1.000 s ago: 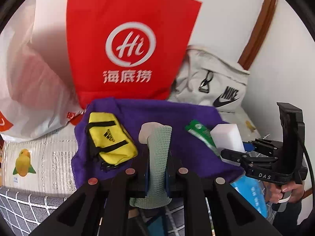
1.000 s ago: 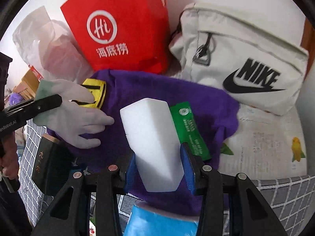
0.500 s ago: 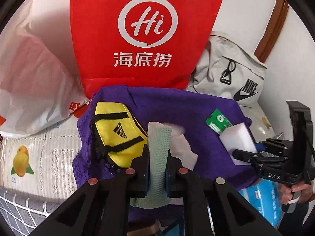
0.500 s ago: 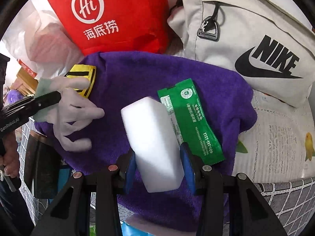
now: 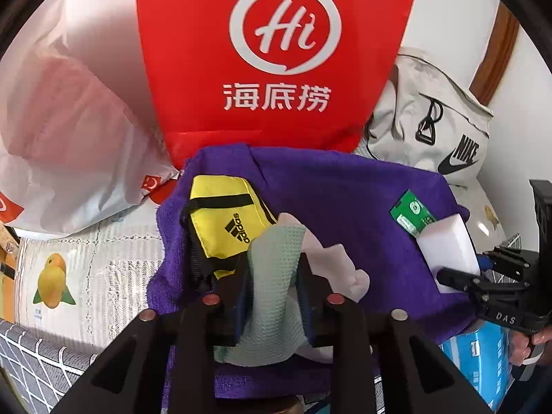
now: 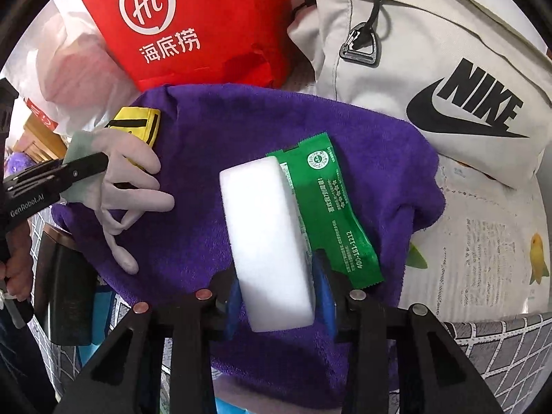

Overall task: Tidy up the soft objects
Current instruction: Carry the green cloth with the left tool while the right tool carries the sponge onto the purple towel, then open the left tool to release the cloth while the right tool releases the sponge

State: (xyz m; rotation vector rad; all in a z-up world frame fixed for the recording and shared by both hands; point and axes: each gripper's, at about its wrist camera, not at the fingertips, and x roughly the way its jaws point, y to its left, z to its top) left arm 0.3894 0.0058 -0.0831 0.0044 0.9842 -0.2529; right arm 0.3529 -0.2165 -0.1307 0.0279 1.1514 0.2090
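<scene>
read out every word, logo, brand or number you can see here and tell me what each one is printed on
"Hi" and "海底捞": red bag.
"NIKE" with swoosh: beige bag.
"adidas" with three-stripe logo: yellow pouch.
"400-181-1212": green sachet; its other print is too small to read.
"GenRobot.AI": left claw body.
"DAS": right claw body.
Print on the fruit-patterned sheet: too blurred to read.
</scene>
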